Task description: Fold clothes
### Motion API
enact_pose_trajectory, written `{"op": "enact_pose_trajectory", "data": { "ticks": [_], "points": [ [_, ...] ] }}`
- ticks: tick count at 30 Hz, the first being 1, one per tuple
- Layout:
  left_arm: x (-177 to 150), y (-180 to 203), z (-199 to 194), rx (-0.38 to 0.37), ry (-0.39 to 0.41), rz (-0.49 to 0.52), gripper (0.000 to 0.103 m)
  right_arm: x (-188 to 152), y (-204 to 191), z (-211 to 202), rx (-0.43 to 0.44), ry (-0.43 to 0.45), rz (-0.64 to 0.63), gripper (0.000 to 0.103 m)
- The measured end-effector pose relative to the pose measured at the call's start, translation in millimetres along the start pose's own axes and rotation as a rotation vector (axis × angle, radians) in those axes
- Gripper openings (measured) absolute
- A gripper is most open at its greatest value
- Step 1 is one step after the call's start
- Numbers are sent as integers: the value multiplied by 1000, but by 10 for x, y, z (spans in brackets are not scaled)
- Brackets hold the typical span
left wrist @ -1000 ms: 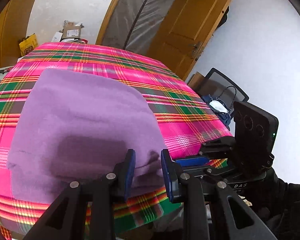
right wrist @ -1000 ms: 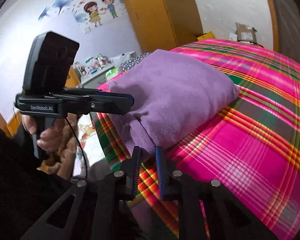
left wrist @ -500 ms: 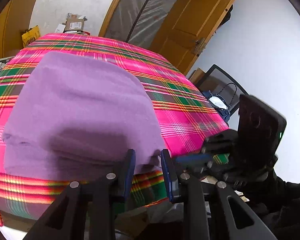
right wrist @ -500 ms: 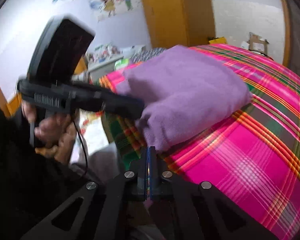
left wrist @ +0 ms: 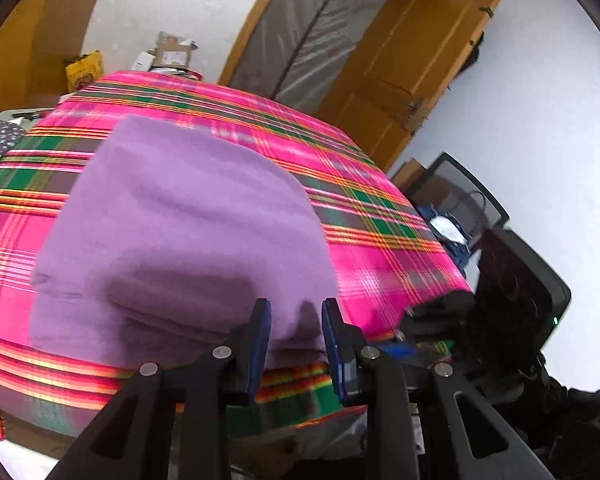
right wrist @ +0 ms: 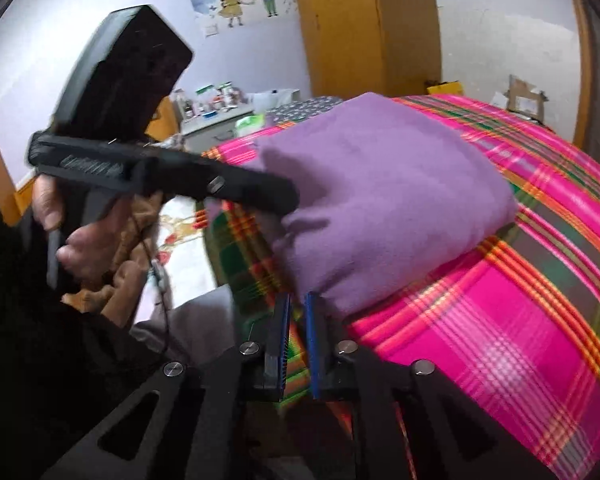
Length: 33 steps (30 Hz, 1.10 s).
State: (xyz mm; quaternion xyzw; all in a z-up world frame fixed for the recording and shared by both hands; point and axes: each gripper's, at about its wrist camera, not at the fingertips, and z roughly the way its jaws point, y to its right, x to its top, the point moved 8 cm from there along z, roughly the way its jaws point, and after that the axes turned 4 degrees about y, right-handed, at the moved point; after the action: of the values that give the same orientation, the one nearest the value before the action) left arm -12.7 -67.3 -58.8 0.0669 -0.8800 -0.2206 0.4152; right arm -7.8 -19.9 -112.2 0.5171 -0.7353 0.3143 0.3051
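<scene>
The left gripper (left wrist: 294, 320) had its jaws apart at the near edge of the folded purple garment (left wrist: 188, 232), with nothing clamped between them. The garment lay on the pink plaid bedspread (left wrist: 380, 248), close to the bed's near edge. The right gripper (right wrist: 297, 316) sat just below the garment's corner, its jaws opening slightly, a narrow gap showing and no cloth pinched between them.

My left camera looks down along my left gripper (left wrist: 294, 344), close over the purple cloth (left wrist: 188, 232); my right camera faces it from my right gripper (right wrist: 296, 340); both share cloth and plaid cover (right wrist: 500, 320).
</scene>
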Motion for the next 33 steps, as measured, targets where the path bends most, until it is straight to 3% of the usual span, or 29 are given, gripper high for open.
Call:
{"op": "enact_pose_trajectory", "data": {
  "ticks": [3,8,12,15,21,24,27,33],
  "points": [
    [89,-125,-28,29,30,-25,26,10,2,-63,1,9,27,7],
    [135,-453,-24,129,58,-67,26,205,165,-265,-22,132,113,8],
    [35,-666,-53,127,46,-131,26,112,176,-13,-25,36,114,11],
    [36,-701,-133,136,62,-132,26,84,100,10,-12,27,92,19],
    [261,-836,-281,169,138,-118,26,310,275,-192,-44,119,160,20],
    [207,-1009,-193,187,111,-155,26,333,348,-123,-90,122,190,29],
    [132,-1059,-206,170,112,-168,25,280,388,-59,-111,90,204,29],
    [213,-1008,-253,177,112,-136,25,458,555,-196,-161,163,255,29]
  ]
}}
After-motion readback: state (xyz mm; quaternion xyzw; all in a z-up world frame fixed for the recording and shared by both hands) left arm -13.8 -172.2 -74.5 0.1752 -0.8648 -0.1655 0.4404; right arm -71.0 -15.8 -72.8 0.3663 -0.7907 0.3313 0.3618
